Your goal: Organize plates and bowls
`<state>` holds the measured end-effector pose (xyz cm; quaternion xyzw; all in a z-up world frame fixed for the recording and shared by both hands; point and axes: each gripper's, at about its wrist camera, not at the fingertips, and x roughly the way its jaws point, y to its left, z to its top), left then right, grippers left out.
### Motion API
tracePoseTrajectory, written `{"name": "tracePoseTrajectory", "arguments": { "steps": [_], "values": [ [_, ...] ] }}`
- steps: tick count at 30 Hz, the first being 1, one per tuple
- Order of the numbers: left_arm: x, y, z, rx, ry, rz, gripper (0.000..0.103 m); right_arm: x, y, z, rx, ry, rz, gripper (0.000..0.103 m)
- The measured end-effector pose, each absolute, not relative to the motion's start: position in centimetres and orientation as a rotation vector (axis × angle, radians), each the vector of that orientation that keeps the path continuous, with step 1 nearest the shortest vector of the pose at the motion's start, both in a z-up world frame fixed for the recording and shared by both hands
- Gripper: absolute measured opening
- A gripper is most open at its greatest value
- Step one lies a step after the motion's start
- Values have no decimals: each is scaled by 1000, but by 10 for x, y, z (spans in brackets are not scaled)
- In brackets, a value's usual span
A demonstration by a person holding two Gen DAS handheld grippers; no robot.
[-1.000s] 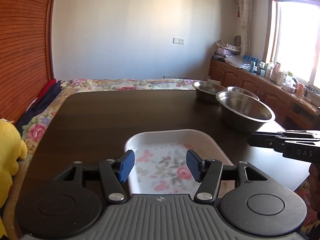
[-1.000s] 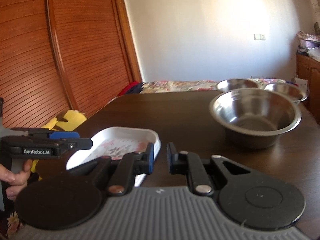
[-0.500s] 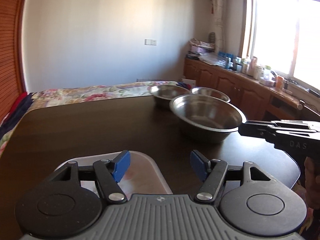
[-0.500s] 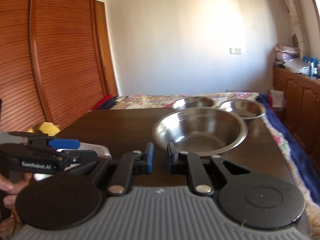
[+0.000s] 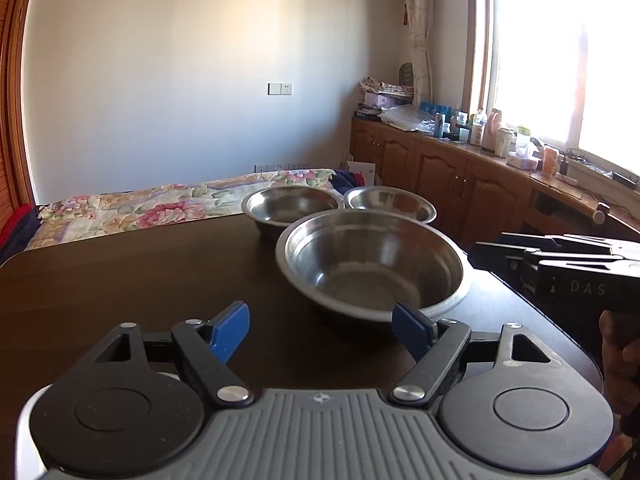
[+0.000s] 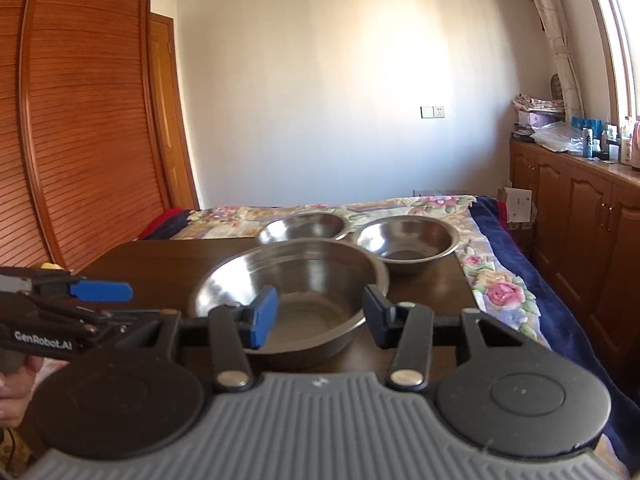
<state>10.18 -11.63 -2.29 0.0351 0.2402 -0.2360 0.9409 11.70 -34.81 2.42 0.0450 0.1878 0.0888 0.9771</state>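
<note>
Three steel bowls stand on the dark table [image 5: 120, 280]. The large bowl [image 5: 372, 268] [image 6: 296, 292] is nearest, with a middle bowl [image 5: 292, 208] [image 6: 304, 226] and a small bowl [image 5: 390, 204] [image 6: 406, 242] behind it. My left gripper [image 5: 322, 330] is open, just short of the large bowl's near rim. My right gripper [image 6: 318, 316] is open too, its fingers spread in front of the large bowl's near side. A corner of the white floral tray [image 5: 30, 436] shows under the left gripper's body. Each gripper appears in the other's view, at the side.
A bed with a floral cover [image 5: 160, 204] lies beyond the table's far edge. Wooden cabinets [image 5: 460, 184] with bottles and clutter line the right wall under a bright window. A slatted wooden wardrobe [image 6: 80, 140] stands on the left. A hand [image 5: 620, 360] holds the right gripper.
Both grippers swung right, from the floral tray to the large steel bowl. The right gripper has opened from shut. The tray has slipped almost out of view.
</note>
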Motion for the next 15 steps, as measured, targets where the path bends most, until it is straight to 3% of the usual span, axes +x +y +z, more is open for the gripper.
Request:
{"name": "tracePoseTrajectory", "arguments": {
  "steps": [15],
  "values": [
    [145, -141, -32, 16, 524, -421, 81, 176, -367, 5, 120, 424, 211, 52]
  ]
}}
